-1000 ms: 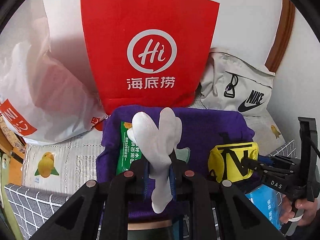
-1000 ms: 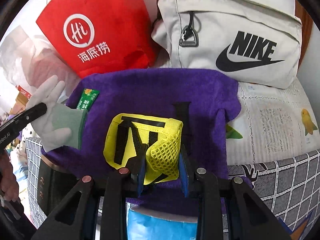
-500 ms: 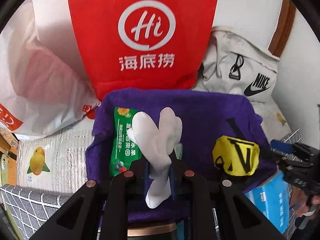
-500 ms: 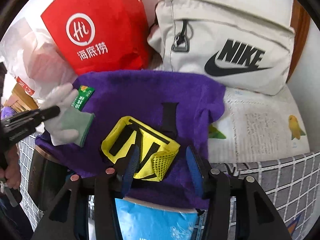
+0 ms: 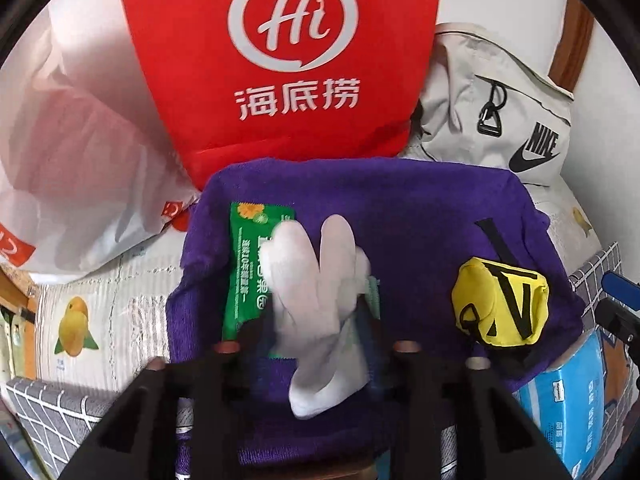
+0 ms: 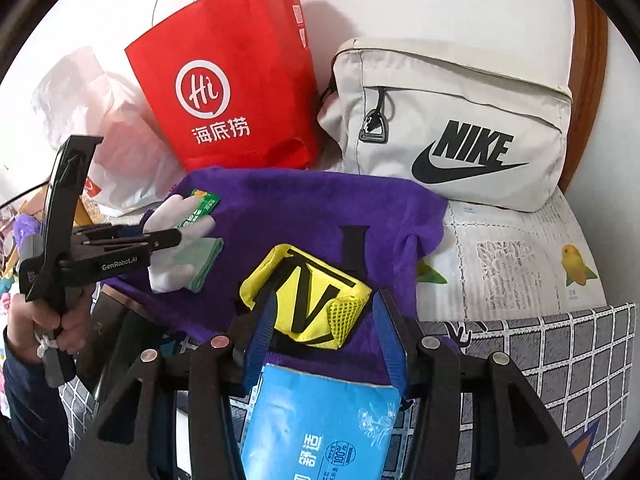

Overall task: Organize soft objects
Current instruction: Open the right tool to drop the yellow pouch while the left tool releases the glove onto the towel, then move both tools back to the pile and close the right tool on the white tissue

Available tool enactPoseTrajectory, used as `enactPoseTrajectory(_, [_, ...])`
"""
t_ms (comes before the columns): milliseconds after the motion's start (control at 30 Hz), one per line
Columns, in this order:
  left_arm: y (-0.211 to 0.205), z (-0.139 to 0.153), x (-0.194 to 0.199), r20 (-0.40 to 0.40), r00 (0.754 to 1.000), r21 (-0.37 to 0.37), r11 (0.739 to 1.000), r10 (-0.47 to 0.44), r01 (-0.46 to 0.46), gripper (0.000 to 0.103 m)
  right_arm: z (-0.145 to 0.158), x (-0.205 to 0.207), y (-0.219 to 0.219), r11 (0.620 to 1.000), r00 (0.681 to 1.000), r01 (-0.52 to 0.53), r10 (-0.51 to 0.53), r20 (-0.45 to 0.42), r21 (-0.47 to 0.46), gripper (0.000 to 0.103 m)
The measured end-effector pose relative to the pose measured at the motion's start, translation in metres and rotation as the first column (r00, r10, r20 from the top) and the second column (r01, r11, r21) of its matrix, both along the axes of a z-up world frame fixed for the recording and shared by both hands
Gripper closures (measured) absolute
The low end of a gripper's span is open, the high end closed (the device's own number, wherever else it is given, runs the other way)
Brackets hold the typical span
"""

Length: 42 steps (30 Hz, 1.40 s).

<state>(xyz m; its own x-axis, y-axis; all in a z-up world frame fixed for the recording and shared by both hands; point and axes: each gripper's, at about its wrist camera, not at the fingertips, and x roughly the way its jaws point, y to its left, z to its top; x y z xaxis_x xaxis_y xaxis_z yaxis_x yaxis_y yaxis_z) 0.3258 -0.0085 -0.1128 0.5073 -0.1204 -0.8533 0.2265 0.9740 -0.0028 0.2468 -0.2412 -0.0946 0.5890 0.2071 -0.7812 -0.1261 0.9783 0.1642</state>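
A purple towel (image 5: 400,208) (image 6: 280,200) is spread in front of me. A white glove (image 5: 316,292) (image 6: 176,268) with a green cuff lies on it, partly over a green packet (image 5: 244,264) (image 6: 204,202). My left gripper (image 5: 310,332) (image 6: 176,236) straddles the glove; its jaws are opening and the pads stand off the glove. A yellow mesh pouch (image 6: 304,292) (image 5: 500,308) with black straps rests on the towel's right part. My right gripper (image 6: 324,300) (image 5: 616,292) is open around the pouch's near end without pressing it.
A red paper bag (image 5: 280,60) (image 6: 228,92) stands behind the towel, with a grey Nike bag (image 6: 452,120) to its right and a white plastic bag (image 5: 80,160) to its left. A blue tissue pack (image 6: 320,428) lies under my right gripper. A checked cloth (image 6: 560,360) covers the near edge.
The left jaws have parted and the glove has sunk onto the towel and green packet. The right gripper let go of the yellow pouch and drew back and up.
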Motion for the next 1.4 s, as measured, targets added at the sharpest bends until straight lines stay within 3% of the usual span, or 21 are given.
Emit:
enactPoseTrajectory(33, [0.001, 0.003, -0.001, 0.011, 1.0, -0.014, 1.0, 0.001, 0.0, 0.038, -0.001, -0.001, 0.0, 1.0, 1.0, 0.003, -0.003, -0.003, 0.001, 0.053])
enactPoseTrajectory(67, [0.001, 0.005, -0.001, 0.018, 1.0, -0.027, 1.0, -0.005, 0.005, 0.031, -0.001, -0.002, -0.001, 1.0, 1.0, 0.003, -0.003, -0.004, 0.004, 0.053])
enactPoseTrajectory(467, [0.012, 0.036, -0.027, 0.058, 0.998, -0.017, 1.0, 0.023, -0.022, 0.031, 0.013, -0.036, 0.003, 0.999, 1.0, -0.005, 0.004, 0.008, 0.033, 0.053])
enactPoseTrajectory(667, [0.014, 0.059, -0.069, 0.087, 0.996, -0.03, 1.0, 0.011, -0.008, 0.031, 0.027, -0.077, 0.004, 0.999, 1.0, -0.008, 0.008, 0.017, 0.032, 0.053])
enactPoseTrajectory(900, [0.012, 0.064, -0.131, 0.068, 0.998, -0.064, 0.998, 0.005, -0.001, 0.031, 0.03, -0.135, 0.001, 0.999, 1.0, -0.01, 0.01, -0.001, 0.033, 0.053])
enactPoseTrajectory(1033, [0.013, 0.063, -0.164, 0.058, 0.998, -0.078, 0.997, 0.009, -0.005, 0.031, 0.019, -0.169, 0.001, 1.0, 1.0, -0.012, 0.012, -0.026, 0.003, 0.053])
enactPoseTrajectory(1133, [0.016, 0.061, -0.184, 0.048, 0.999, -0.084, 0.996, 0.022, -0.018, 0.031, 0.003, -0.191, -0.001, 0.999, 0.997, -0.025, 0.027, -0.07, 0.033, 0.053])
enactPoseTrajectory(1400, [0.024, 0.044, -0.223, 0.014, 0.998, -0.082, 0.995, 0.059, -0.058, 0.031, -0.039, -0.201, 0.002, 0.997, 0.989, -0.05, 0.059, -0.136, 0.066, 0.054])
